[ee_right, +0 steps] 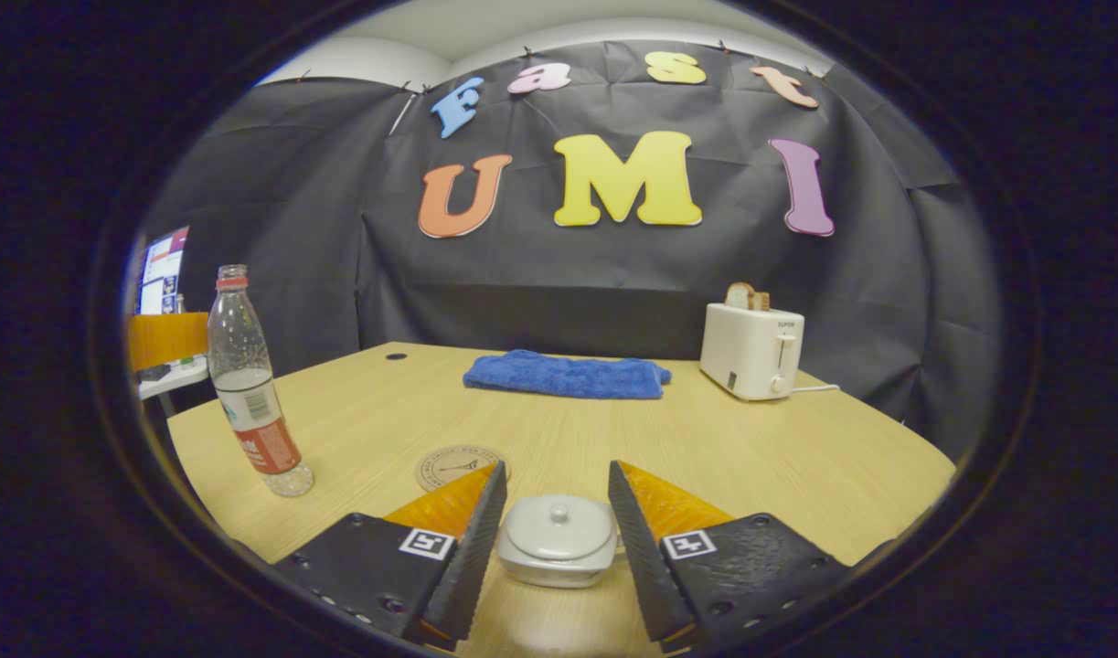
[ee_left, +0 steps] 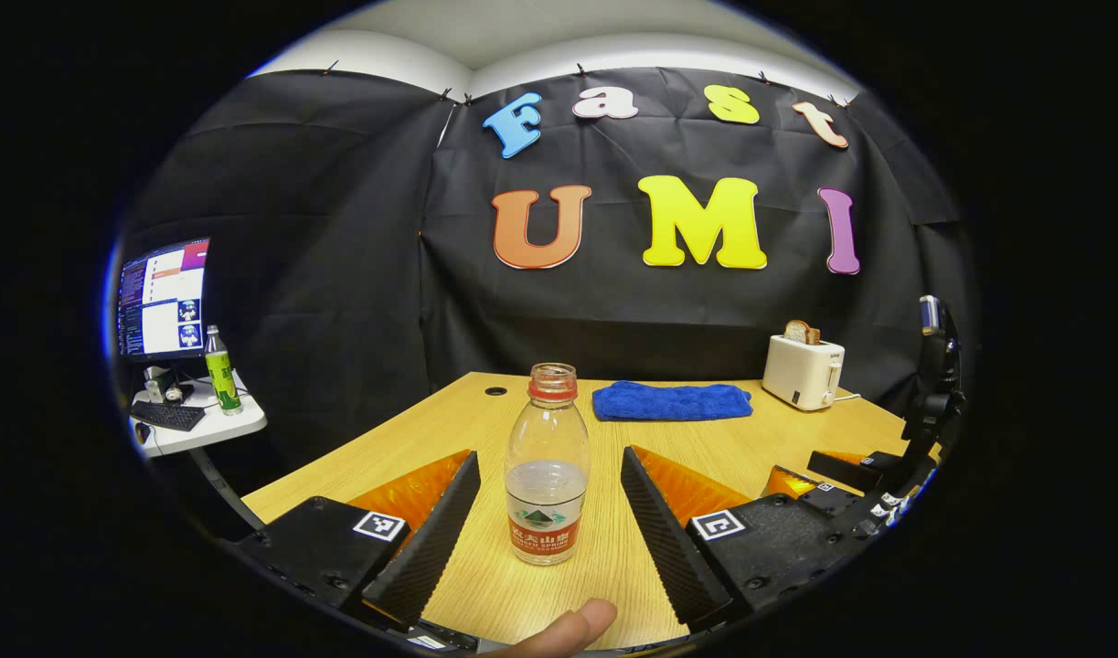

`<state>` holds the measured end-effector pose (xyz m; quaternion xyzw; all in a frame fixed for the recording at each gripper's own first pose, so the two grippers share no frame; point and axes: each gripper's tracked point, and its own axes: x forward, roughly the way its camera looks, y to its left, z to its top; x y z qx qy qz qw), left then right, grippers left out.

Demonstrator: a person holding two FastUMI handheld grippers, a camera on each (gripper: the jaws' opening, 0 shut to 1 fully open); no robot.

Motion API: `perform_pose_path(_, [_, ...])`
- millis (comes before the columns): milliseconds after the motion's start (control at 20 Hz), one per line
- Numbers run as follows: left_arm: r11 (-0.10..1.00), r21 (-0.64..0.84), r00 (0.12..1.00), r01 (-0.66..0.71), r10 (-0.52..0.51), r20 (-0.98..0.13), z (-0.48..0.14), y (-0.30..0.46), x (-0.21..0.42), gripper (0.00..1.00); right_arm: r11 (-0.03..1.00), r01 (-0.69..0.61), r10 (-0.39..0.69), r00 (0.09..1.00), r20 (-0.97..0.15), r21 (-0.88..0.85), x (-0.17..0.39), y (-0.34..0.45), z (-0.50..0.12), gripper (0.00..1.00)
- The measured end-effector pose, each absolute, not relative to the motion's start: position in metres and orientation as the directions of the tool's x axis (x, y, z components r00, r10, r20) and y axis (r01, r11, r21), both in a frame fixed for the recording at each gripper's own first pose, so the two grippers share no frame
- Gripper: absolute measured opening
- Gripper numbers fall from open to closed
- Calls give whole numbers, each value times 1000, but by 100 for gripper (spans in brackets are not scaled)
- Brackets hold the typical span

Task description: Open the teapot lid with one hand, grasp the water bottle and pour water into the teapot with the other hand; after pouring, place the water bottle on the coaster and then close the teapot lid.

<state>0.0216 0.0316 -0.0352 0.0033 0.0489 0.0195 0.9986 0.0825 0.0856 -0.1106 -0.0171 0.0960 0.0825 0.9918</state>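
Left gripper view, nearest first: a fingertip (ee_left: 572,629) pokes in at the bottom edge, and just above it the left gripper (ee_left: 551,472) spreads wide over the table (ee_left: 723,443), its fingers (ee_left: 435,535) standing on either side of the bottle (ee_left: 547,466) with clear gaps, touching nothing. The bottle stands upright with no cap on its neck, water reaching about half its height. To the right, at the edge, part of the right gripper (ee_left: 874,475) shows low over the table; from here I cannot tell how its jaws stand. Farther back a blue towel (ee_left: 671,401) lies folded, and right of it stands a toaster (ee_left: 803,370) with bread in its slot. Off to the left, a small side desk (ee_left: 207,425) carries a keyboard, a green bottle (ee_left: 220,370) and a monitor (ee_left: 163,297).

Right gripper view, same order: the right gripper (ee_right: 559,498) is spread wide, fingers (ee_right: 472,548) flanking the teapot (ee_right: 559,541) without pressing it. The teapot sits low between them with its lid (ee_right: 557,525) on, knob up. Just beyond the left finger a round coaster (ee_right: 453,464) lies flat on the table (ee_right: 796,457), bare. Well to the left the bottle (ee_right: 248,384) leans in the fisheye, apart from coaster and teapot. At the back lie the towel (ee_right: 566,375) and, to its right, the toaster (ee_right: 750,349).
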Motion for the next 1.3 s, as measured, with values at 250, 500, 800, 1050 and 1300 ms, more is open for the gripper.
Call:
perform_pose_path(250, [1000, -2, 993, -22, 21, -118, -44, 32, 27, 98, 983, -180, 170, 969, -177, -42, 86, 88, -110, 36])
perform_pose_path(500, [999, -10, 993, 32, -33, -111, -49, 28, 34, 98, 985, -165, 156, 976, -152, -48, 87, 79, -108, 5])
perform_pose_path(800, [998, -14, 991, 63, -64, -117, -62, 29, 43, 98, 979, -192, 181, 972, -150, -64, 86, 80, -101, 0])
perform_pose_path(1050, [996, -4, 991, 87, -87, -100, -75, 30, 56, 98, 978, -189, 183, 980, -73, -85, 71, 75, -65, 0])
perform_pose_path(1300, [995, -28, 993, 91, -93, -78, -92, 39, 77, 98, 974, -201, 198, 979, -35, -105, 48, 69, -46, 0])
